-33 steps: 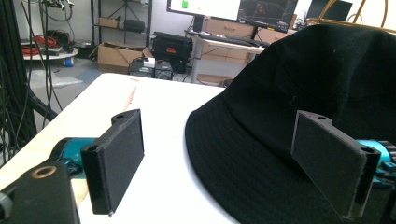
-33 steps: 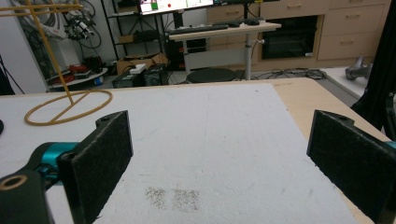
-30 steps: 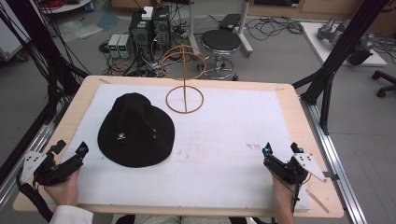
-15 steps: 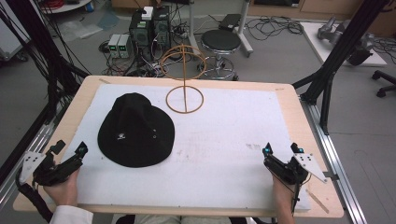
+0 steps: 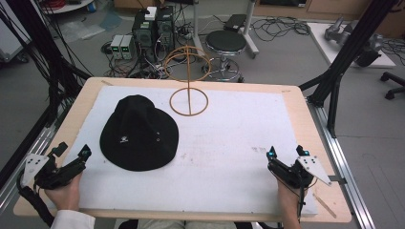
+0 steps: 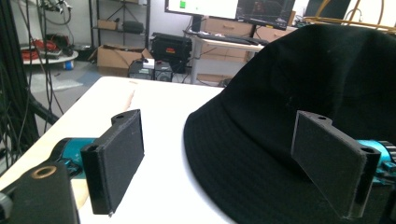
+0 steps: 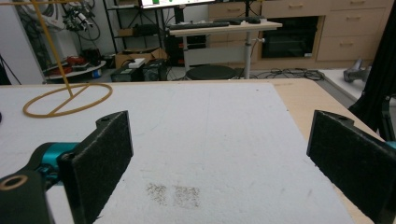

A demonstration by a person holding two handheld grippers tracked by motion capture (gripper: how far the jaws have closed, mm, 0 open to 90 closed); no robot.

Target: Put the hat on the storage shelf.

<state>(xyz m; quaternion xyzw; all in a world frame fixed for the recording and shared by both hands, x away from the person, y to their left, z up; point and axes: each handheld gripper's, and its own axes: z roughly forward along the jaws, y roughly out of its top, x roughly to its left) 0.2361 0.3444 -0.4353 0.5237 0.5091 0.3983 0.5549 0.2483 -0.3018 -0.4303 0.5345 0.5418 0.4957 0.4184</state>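
Note:
A black brimmed hat [image 5: 139, 134] lies crown up on the left half of the white board [image 5: 229, 143]; in the left gripper view the hat [image 6: 299, 107] is close ahead. Behind it stands a golden wire stand [image 5: 189, 98] with a ring base and a ring on top, whose base [image 7: 65, 100] appears far left in the right gripper view. My left gripper [image 5: 72, 150] rests at the table's front left corner, open, near the hat's brim. At the front right my right gripper [image 5: 285, 152] is open over bare board.
The wooden table [image 5: 305, 102] has metal rails along both sides. Black frame posts [image 5: 344, 52] rise at the right and left. On the floor behind are a stool [image 5: 228, 44], computers [image 5: 150, 28] and cables.

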